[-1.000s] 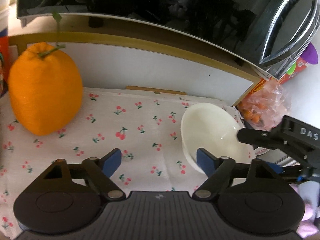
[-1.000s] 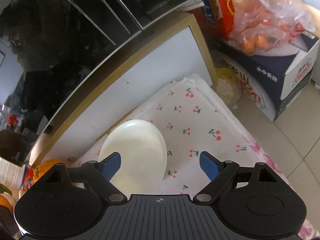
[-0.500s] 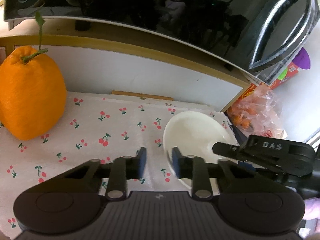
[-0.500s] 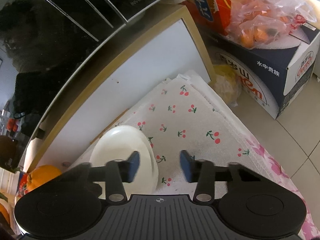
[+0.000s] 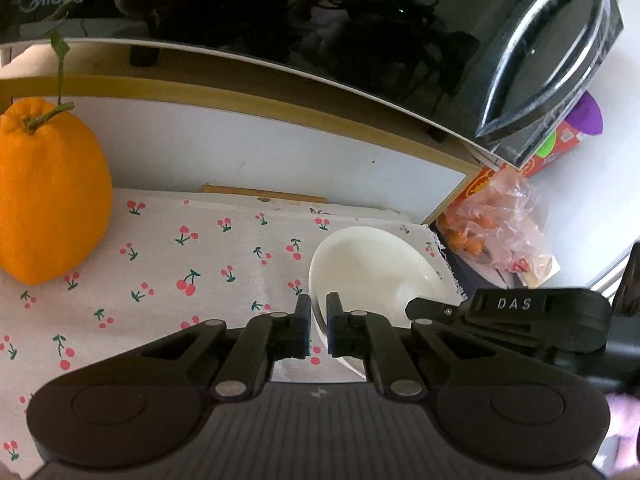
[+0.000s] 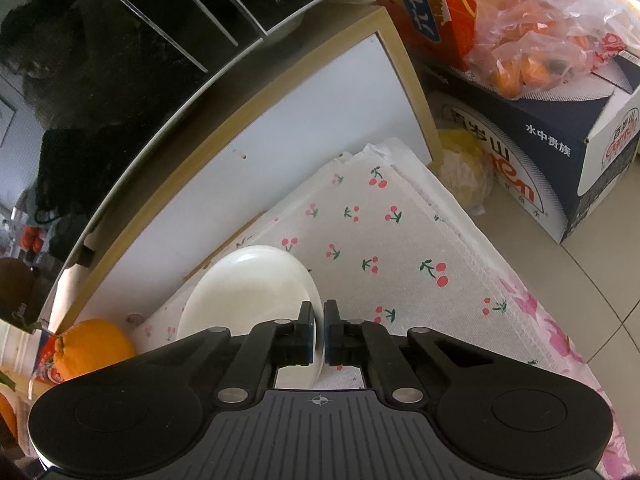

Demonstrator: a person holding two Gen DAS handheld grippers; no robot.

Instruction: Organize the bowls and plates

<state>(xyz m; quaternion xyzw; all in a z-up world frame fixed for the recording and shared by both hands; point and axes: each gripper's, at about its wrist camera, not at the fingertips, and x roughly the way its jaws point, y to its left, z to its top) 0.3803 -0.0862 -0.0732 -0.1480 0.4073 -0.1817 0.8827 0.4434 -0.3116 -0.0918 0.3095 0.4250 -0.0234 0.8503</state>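
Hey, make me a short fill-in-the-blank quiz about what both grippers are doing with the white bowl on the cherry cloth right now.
1. Both the left gripper and the right gripper are clamped on the rim of the white ____.
2. The bowl rests on a cloth printed with small red ____.
3. In the left wrist view, the large fruit far left of the bowl is coloured ____.
4. The black oven above the cloth carries the brand name ____.

Missing words: bowl; cherries; orange; Midea
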